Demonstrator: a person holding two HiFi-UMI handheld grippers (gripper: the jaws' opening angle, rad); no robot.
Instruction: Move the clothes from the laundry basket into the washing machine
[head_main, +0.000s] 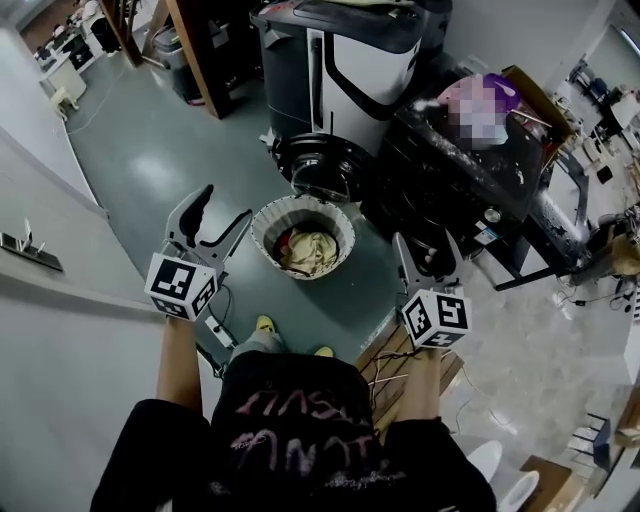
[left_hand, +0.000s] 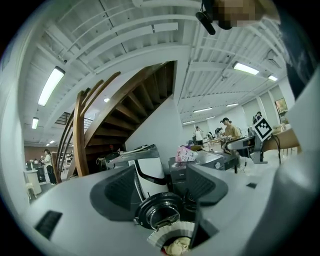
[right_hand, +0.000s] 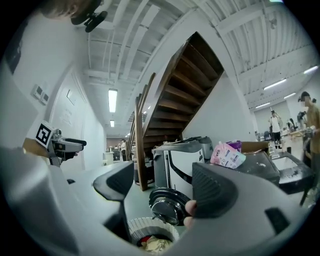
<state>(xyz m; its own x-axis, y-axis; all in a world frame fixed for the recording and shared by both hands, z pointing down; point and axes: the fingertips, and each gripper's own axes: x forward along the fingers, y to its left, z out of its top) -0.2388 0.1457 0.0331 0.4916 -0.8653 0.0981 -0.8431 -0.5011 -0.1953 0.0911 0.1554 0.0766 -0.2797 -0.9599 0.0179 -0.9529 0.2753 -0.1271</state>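
Cream & red clothes (head_main: 308, 250) lay in the ribbed laundry basket (head_main: 264, 218) before the washing machine (head_main: 345, 70), door (head_main: 320, 172) open, w/ left gripper (head_main: 225, 207) & right gripper (head_main: 425, 250) both spread wide, empty, flanking it from above: approach stage, prob.; next needed a dip in to pinch cloth.

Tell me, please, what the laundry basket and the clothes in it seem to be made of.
Laundry basket: white, matt, with ribbed walls; plastic or stiff fabric, cannot tell which. Clothes: soft cloth, cream and red, matt, lying in crumpled folds.
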